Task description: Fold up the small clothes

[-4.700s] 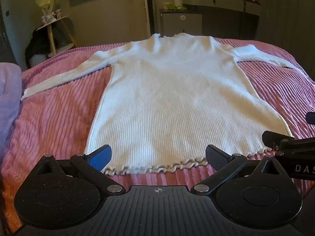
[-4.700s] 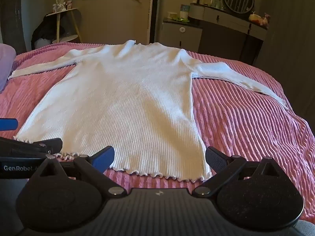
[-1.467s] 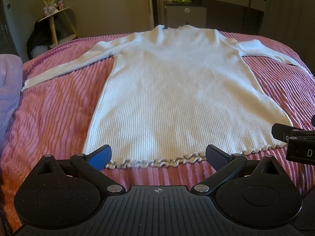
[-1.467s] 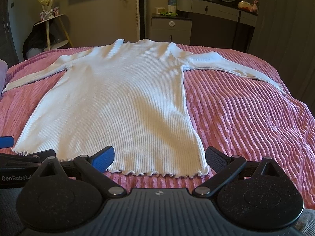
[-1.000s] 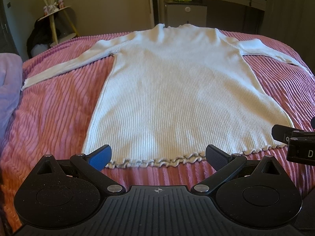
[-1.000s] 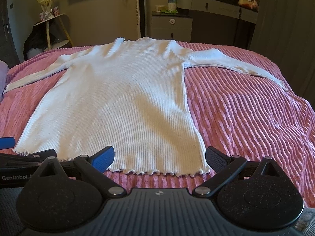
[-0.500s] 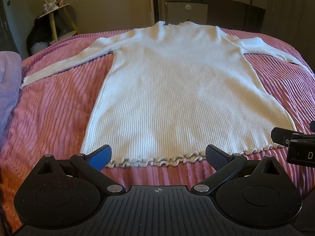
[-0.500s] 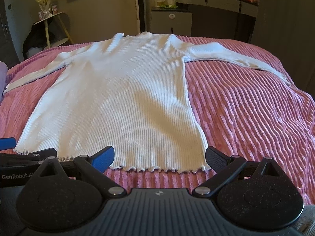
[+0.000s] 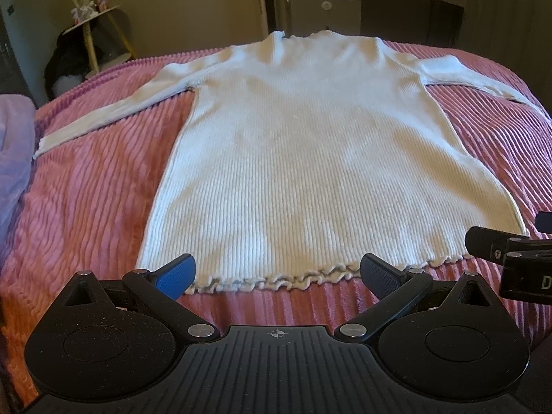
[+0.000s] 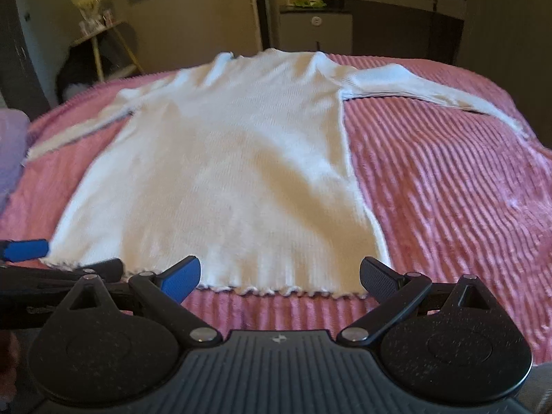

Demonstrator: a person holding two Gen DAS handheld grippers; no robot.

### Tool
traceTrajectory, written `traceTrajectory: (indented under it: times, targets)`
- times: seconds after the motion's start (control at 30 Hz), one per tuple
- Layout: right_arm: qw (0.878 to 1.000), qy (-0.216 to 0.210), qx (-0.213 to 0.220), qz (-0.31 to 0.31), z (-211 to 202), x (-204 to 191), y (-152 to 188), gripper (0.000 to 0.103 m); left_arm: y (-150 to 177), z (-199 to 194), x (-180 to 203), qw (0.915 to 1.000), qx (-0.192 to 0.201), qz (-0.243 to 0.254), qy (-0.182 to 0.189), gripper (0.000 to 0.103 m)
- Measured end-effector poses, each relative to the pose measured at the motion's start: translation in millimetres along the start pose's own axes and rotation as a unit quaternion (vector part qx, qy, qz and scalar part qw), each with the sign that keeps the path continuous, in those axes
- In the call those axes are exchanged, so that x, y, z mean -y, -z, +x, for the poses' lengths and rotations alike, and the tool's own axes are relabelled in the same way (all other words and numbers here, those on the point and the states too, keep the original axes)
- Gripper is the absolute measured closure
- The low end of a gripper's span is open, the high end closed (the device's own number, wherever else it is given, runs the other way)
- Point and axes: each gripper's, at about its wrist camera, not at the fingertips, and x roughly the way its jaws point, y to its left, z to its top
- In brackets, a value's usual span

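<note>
A white ribbed sweater is laid flat on a pink corduroy bedspread, sleeves spread to either side, ruffled hem nearest the cameras. The left gripper is held low and level just short of the hem's left half, its jaws spread wide with nothing between them. The right gripper is held likewise before the hem's right corner, jaws equally spread and empty. The two grippers are seen side by side, each visible at the edge of the other's view.

Dim warm light, fisheye-bent edges; the right wrist view is motion-blurred.
</note>
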Motion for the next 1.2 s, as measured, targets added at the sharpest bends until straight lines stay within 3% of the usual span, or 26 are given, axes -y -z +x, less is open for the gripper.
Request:
traceTrajectory:
  times: [0.1, 0.2, 0.27, 0.33, 0.43, 0.53, 0.7, 0.77, 0.83, 0.9, 1.03, 1.2]
  targets:
    - [0.999, -0.041, 0.008, 0.006, 3, 7, 3, 0.004, -1, 2, -1, 1.0000, -0.005, -0.004, 0.001, 0.000]
    - [0.994, -0.085, -0.043, 0.054, 18, 24, -2, 0.004, -5, 5, -1, 1.0000, -0.008, -0.006, 0.000, 0.000]
    - [0.988, -0.102, -0.055, 0.101, 28, 45, -11, 0.004, -10, 8, -2, 0.9999, -0.007, -0.007, -0.003, 0.000]
    - [0.984, -0.094, -0.043, 0.148, 34, 71, -24, 0.004, -18, 11, -3, 0.9999, -0.002, -0.009, -0.008, 0.000]
    - [0.971, -0.071, 0.010, 0.227, 40, 125, -49, 0.004, -35, 20, -6, 0.9996, 0.009, -0.018, -0.019, 0.000]
    - [0.949, -0.047, 0.074, 0.304, 46, 189, -74, 0.007, -53, 39, -9, 0.9989, 0.009, -0.036, -0.030, 0.000]
    - [0.915, 0.016, 0.128, 0.381, 65, 279, -105, 0.009, -72, 78, -17, 0.9956, -0.002, -0.068, -0.064, 0.000]
    - [0.902, 0.024, 0.139, 0.409, 74, 311, -112, 0.019, -75, 91, -19, 0.9945, -0.002, -0.075, -0.073, 0.000]
    - [0.892, 0.043, 0.139, 0.428, 87, 337, -118, 0.044, -76, 101, -22, 0.9927, 0.000, -0.085, -0.086, 0.000]
    - [0.883, 0.058, 0.136, 0.445, 97, 361, -123, 0.056, -77, 110, -25, 0.9909, 0.001, -0.094, -0.096, 0.000]
    - [0.858, 0.069, 0.146, 0.487, 123, 392, -128, 0.062, -76, 122, -29, 0.9889, 0.001, -0.096, -0.114, 0.000]
    - [0.809, 0.066, 0.170, 0.559, 153, 419, -121, 0.077, -74, 126, -32, 0.9887, 0.004, -0.093, -0.117, 0.000]
